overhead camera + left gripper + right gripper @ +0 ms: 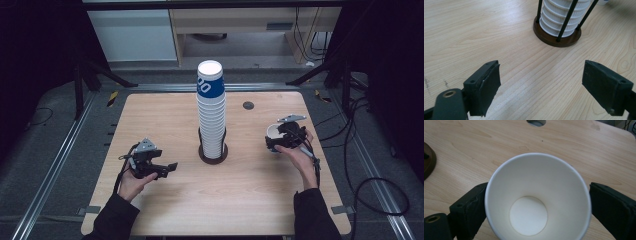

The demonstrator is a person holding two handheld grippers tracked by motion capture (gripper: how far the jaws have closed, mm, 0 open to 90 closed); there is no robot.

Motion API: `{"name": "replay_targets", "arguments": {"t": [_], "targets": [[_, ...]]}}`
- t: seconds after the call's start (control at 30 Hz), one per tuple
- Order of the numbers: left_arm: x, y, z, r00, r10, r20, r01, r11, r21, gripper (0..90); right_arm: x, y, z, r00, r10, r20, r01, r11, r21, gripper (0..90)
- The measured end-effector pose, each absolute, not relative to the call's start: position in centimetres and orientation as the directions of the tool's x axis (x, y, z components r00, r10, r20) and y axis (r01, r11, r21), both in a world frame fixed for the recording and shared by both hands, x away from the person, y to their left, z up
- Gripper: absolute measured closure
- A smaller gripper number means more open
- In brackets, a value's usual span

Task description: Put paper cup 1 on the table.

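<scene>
- Two grippers were held over a wooden table [165, 110], one in each of the person's hands, with a tall stack of cups [211, 112] standing between them near the table's middle.
- The stack was made of white paper cups, the top one banded in blue, and it was seated in a round dark holder [213, 152] with thin black upright rods around it.
- The left gripper [167, 168] was held low over the near left part of the table, left of the holder and apart from it.
- In the left gripper view, the jaws of the left gripper [541, 82] were spread wide apart with bare wood between them; nothing was gripped.
- The right gripper [274, 140] was held at the right side of the table, well apart from the stack.
- A single white paper cup [537, 197] was clamped between the jaws of the right gripper [537, 205], one pad pressed on each side of its wall, its open mouth turned toward the camera and its inside empty.
- In the high view, that cup [273, 132] was seen at the right gripper's left side.
- A small round grey hole [248, 105] was seen in the far right part of the table.
</scene>
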State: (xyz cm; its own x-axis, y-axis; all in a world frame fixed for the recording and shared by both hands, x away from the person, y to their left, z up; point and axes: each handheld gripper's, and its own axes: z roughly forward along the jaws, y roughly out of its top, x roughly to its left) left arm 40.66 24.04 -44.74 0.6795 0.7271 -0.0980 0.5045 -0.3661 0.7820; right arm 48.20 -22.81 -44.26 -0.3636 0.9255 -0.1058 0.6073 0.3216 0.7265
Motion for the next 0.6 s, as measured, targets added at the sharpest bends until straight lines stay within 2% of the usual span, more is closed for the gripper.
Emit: {"name": "replay_targets", "arguments": {"t": [0.3,0.6], "targets": [[40.4,23.6,-44.7,0.692,0.716,-0.093,0.495,-0.377,0.782,14.5,46.9,-23.3,-41.6,-0.345,0.936,-0.070,0.534,0.257,0.805,6.8],[40.4,23.4,-44.9,0.699,0.708,-0.097,0.498,-0.385,0.777,14.5,45.4,-23.2,-39.1,-0.380,0.924,-0.041,0.455,0.226,0.862,8.1]]}}
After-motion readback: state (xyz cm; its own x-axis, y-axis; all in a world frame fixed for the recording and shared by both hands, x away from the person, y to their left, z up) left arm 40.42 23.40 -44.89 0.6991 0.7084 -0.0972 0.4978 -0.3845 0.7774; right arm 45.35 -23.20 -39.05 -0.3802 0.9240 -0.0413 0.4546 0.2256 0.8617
